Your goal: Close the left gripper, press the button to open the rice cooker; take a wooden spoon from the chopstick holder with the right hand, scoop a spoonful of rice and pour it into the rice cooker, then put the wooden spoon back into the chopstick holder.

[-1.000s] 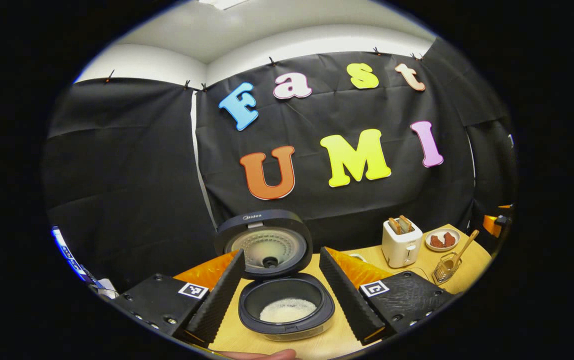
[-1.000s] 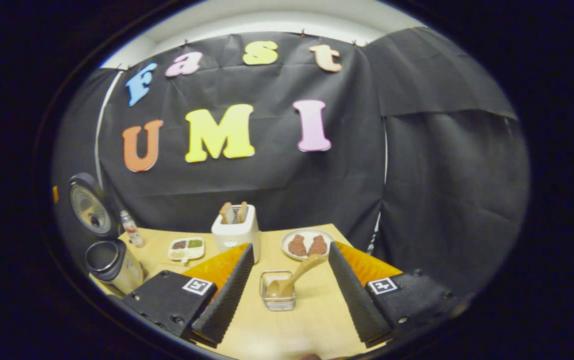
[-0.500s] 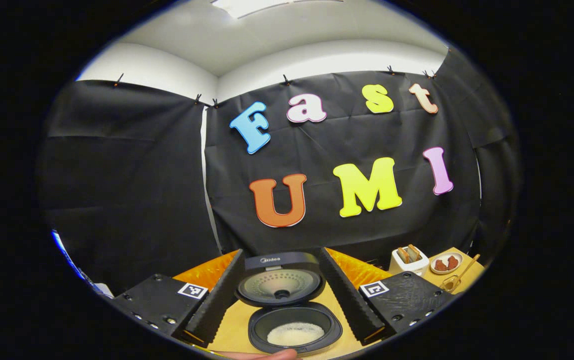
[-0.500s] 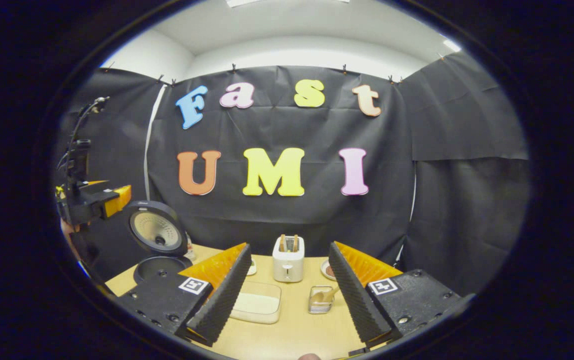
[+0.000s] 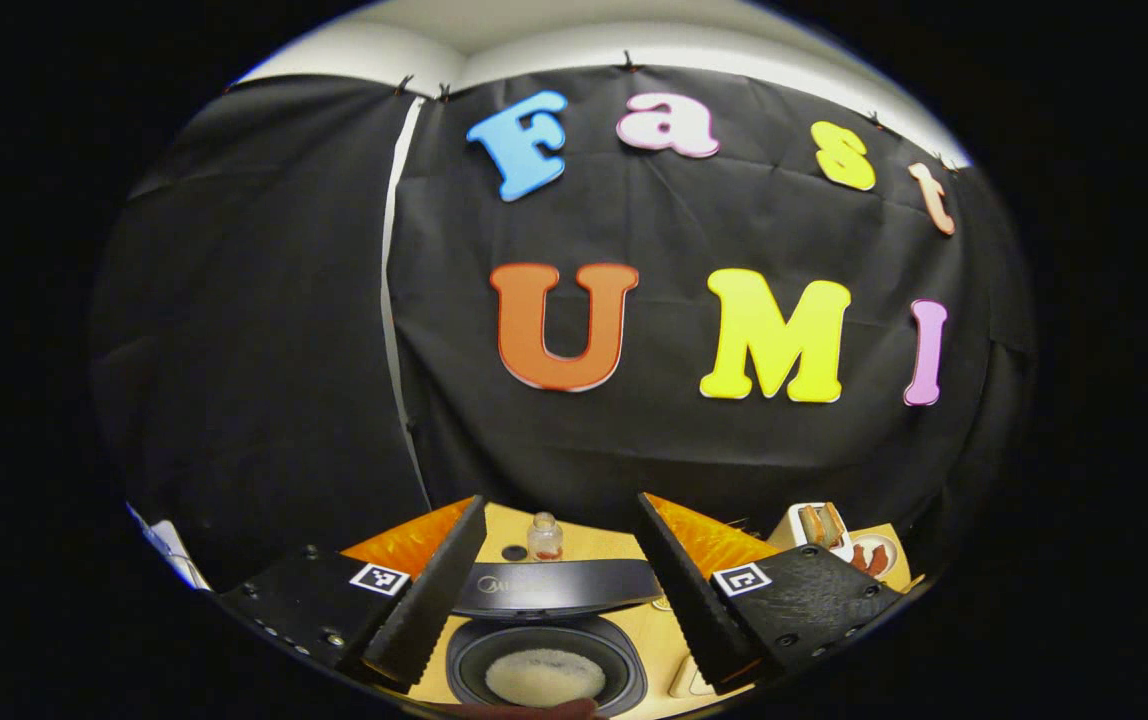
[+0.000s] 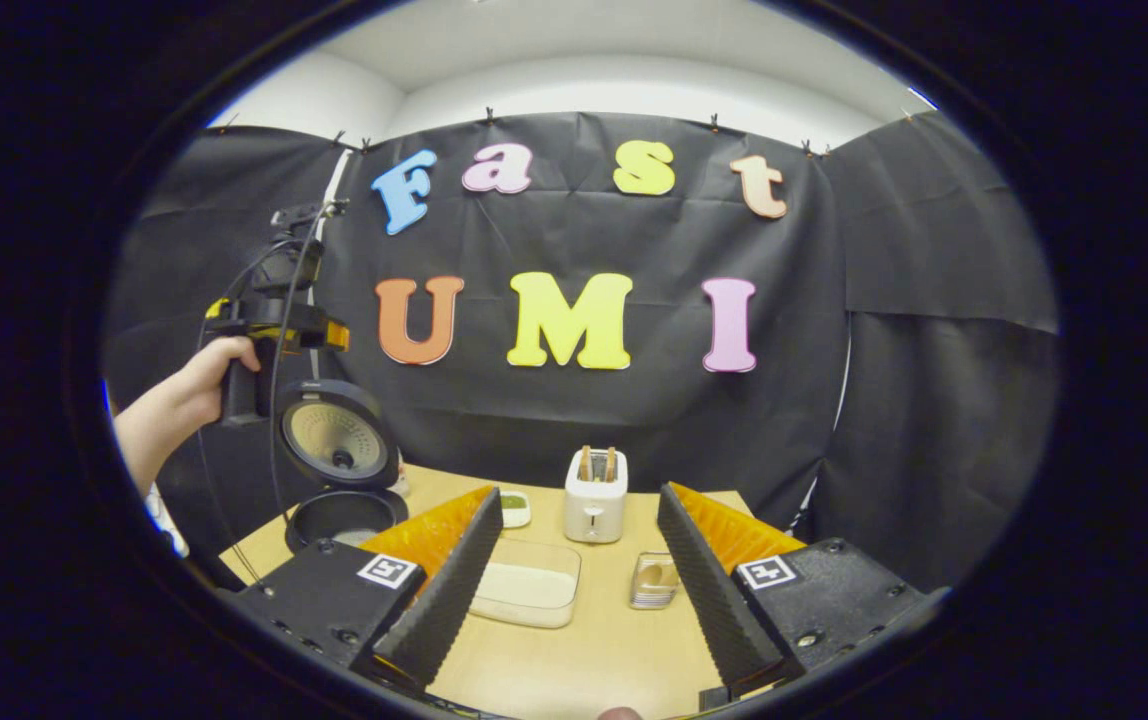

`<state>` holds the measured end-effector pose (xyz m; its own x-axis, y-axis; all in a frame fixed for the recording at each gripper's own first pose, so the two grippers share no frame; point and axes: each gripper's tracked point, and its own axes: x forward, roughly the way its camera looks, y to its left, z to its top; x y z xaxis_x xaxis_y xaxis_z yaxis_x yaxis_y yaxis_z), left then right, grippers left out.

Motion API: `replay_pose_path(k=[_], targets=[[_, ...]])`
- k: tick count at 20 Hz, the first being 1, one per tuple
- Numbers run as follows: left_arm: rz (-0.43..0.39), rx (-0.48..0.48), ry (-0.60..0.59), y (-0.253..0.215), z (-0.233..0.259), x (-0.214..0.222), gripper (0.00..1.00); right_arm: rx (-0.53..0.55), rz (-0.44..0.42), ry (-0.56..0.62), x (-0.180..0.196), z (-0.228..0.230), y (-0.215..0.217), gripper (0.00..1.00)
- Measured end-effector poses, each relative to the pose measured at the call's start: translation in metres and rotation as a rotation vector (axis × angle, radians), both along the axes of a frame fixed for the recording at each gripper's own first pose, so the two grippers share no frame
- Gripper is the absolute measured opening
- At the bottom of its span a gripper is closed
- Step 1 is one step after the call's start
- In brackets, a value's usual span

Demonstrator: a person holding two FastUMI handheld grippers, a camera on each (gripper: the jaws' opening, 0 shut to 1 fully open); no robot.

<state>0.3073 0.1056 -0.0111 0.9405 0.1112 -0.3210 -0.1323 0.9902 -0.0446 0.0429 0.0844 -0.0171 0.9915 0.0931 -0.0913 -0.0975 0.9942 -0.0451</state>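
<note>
1. The rice cooker [image 6: 339,470] is seen open, lid upright, with rice in the pot [image 5: 544,676].
2. The wooden spoon [image 6: 662,573] is back in the chopstick holder [image 6: 652,583], well right of the cooker.
3. Over the last second both grippers have been drawn back; the task is judged complete.
4. The right gripper [image 6: 574,580] is held wide open and empty, short of the holder.
5. The left gripper [image 5: 559,590] is likewise spread and empty, raised above the cooker.

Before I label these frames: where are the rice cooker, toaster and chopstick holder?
rice cooker [image 6: 338,447]: right gripper view, inside of raised lid.
toaster [image 6: 595,505]: right gripper view, front face.
chopstick holder [image 6: 654,584]: right gripper view, front wall.
</note>
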Motion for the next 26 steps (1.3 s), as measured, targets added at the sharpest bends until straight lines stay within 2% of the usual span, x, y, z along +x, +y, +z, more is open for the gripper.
replay_pose_path(k=[4,6,11,15,18,26], targets=[[0.032,0.003,0.155,0.012,-0.038,0.011,0.94,-0.020,0.012,0.013,-0.001,-0.002,0.004,1.00],[0.033,0.036,0.174,0.014,-0.045,0.010,0.95,-0.016,0.022,0.027,0.000,-0.006,0.007,1.00],[-0.001,-0.001,0.227,0.006,-0.064,-0.006,1.00,0.012,0.055,0.072,0.006,-0.017,0.015,1.00],[-0.002,-0.053,0.317,-0.001,-0.108,-0.039,1.00,0.010,0.060,0.088,0.010,-0.021,0.014,1.00],[0.032,-0.031,0.349,0.004,-0.142,-0.059,0.99,0.002,0.064,0.104,0.011,-0.025,0.014,0.99],[0.003,-0.033,0.455,-0.016,-0.197,-0.111,1.00,-0.007,0.072,0.156,0.011,-0.043,0.017,1.00]])
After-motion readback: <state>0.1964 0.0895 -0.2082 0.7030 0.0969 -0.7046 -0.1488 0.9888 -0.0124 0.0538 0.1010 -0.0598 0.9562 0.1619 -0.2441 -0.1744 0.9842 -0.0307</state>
